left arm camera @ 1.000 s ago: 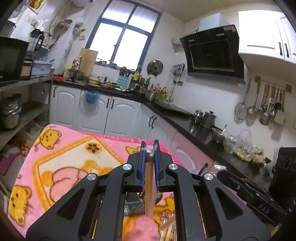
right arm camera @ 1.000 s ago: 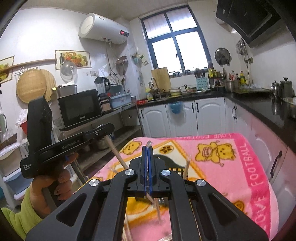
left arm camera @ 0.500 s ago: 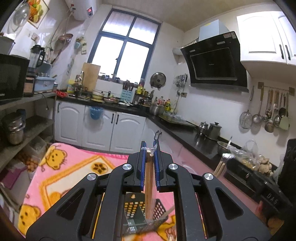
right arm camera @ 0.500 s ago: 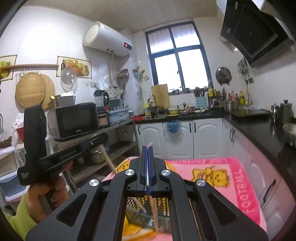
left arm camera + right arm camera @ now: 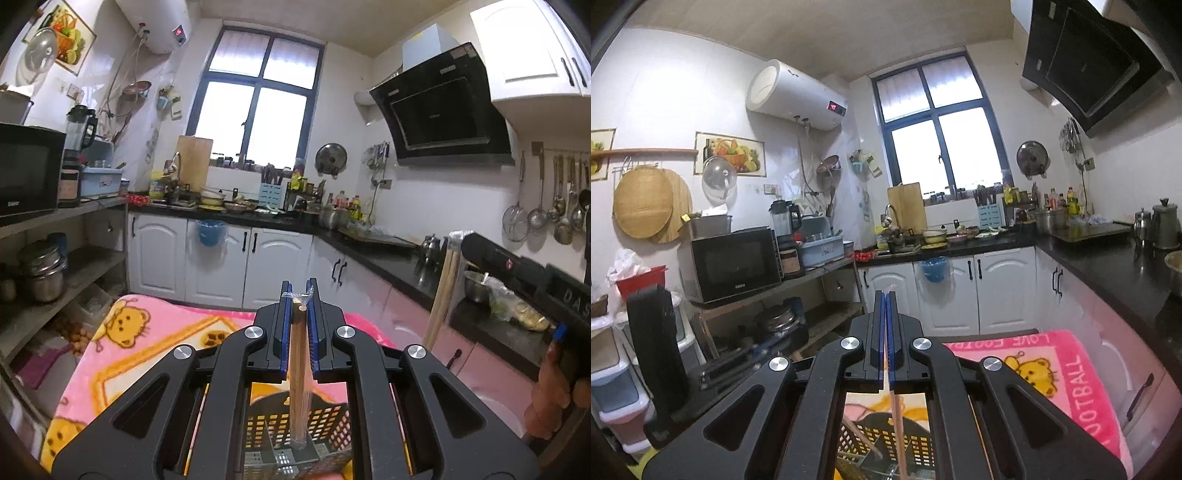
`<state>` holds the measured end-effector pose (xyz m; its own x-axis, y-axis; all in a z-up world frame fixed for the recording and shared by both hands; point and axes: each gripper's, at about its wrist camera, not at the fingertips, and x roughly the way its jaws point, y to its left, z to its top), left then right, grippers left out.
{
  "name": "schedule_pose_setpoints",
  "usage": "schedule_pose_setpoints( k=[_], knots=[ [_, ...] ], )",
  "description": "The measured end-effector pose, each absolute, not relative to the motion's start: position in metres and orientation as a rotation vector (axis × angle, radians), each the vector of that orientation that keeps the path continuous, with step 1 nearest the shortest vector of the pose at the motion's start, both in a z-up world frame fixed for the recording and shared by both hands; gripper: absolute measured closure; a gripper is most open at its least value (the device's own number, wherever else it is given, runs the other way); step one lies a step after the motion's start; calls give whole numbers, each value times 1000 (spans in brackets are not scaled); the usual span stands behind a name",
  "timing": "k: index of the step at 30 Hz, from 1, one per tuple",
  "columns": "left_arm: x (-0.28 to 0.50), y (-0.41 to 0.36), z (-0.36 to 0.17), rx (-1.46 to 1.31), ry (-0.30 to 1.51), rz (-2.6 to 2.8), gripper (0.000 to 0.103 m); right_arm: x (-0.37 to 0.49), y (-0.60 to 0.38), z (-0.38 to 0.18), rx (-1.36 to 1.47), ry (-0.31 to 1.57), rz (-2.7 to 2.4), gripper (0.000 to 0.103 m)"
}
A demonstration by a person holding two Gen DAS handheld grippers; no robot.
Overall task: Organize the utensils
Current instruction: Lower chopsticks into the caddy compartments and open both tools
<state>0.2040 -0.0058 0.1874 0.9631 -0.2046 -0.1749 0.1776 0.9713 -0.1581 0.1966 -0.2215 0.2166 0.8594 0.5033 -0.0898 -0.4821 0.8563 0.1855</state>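
My left gripper [image 5: 298, 295] is shut on a plastic-wrapped bundle of wooden chopsticks [image 5: 298, 373], held upright with its lower end inside a black perforated utensil basket [image 5: 325, 424]. My right gripper [image 5: 886, 295] is shut on a thin wrapped pair of chopsticks [image 5: 898, 428], whose lower end also reaches into the basket [image 5: 875, 439]. In the left wrist view the right gripper's chopsticks [image 5: 445, 288] stand upright at the right, beside its black body [image 5: 517, 273]. The left gripper's body [image 5: 657, 339] shows at the left of the right wrist view.
The basket stands on a pink bear-print blanket [image 5: 122, 350], which also shows in the right wrist view [image 5: 1052, 369]. Black countertop [image 5: 388, 254] with pots runs along the right. Shelving with a microwave [image 5: 735, 262] stands at the left.
Both grippers have risen and tilted up, so the views show more wall and ceiling. The chopsticks now hang upright into the basket, which has come into view below both.
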Motion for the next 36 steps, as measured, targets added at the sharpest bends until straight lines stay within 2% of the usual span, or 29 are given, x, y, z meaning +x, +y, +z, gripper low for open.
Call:
schedule_pose_setpoints(
  k=[17,36],
  knots=[
    [223,-25,130,-95,233,-148,98,241,-214,155,195,256,479,101],
    [224,-36,103,-65,322,-191,98,234,-227,97,256,364,425,101]
  ],
)
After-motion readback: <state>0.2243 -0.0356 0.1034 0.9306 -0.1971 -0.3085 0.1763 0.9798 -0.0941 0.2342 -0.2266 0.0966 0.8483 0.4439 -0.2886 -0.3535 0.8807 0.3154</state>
